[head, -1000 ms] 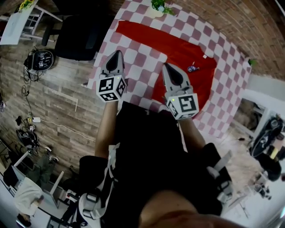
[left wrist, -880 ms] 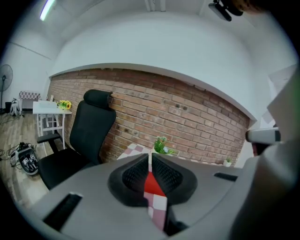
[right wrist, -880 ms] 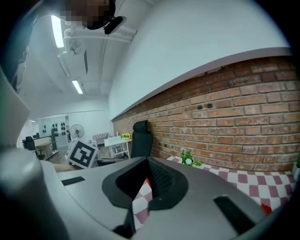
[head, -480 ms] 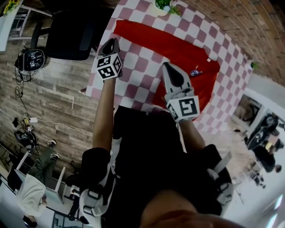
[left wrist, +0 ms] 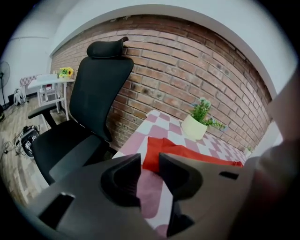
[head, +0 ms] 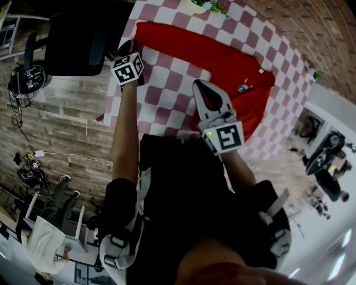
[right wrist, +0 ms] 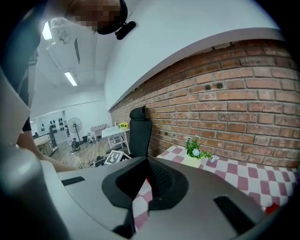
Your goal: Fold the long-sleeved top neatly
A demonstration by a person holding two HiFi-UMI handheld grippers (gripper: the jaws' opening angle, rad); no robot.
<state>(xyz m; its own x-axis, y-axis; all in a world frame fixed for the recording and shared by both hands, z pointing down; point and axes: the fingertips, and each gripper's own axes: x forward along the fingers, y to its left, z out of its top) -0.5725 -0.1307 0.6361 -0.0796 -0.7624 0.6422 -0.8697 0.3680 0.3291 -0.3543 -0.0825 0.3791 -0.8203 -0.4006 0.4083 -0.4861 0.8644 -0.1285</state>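
Red long-sleeved top (head: 222,58) spread flat on the checkered bench (head: 167,86); neither gripper holding cloth.
Head view: left gripper (head: 127,49) stretched out to the sleeve end (head: 146,34) at the bench's left edge, next to a black office chair (head: 83,39); right gripper (head: 199,84) closer in, just beside the top's near edge; potted plant (head: 201,4) at the far edge. Left gripper view: fingers (left wrist: 123,178) parted, just been opening, only checkered cloth and the red sleeve end seen through the gap, nothing pinched; contact with the bench not readable. Right gripper view: fingers (right wrist: 161,180) pressed together at the tips, empty, aimed across the bench toward the brick wall (right wrist: 243,108).
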